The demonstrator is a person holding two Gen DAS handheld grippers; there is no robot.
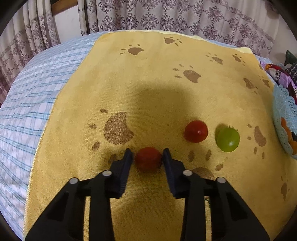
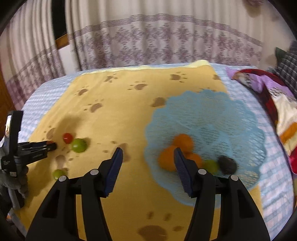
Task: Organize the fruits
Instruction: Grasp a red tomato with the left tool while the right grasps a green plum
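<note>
My left gripper (image 1: 147, 151) is shut on a small red fruit (image 1: 148, 159) that rests on the yellow paw-print towel (image 1: 148, 83); both pads press its sides. To its right lie a second red fruit (image 1: 195, 131) and a green fruit (image 1: 228, 139). In the right wrist view, my right gripper (image 2: 148, 150) stands open and empty over the towel, at the left rim of a blue lace plate (image 2: 204, 115). The plate holds orange fruits (image 2: 182, 141), a green one (image 2: 210, 166) and a dark one (image 2: 227, 164). Another green fruit (image 2: 58, 173) lies near the towel's front left.
The towel lies on a blue checked sheet (image 1: 27, 103). Patterned curtains (image 1: 167, 16) hang behind. Folded colourful cloth (image 2: 269, 96) is heaped to the right of the plate. The plate's rim (image 1: 284, 118) shows at the right edge of the left wrist view.
</note>
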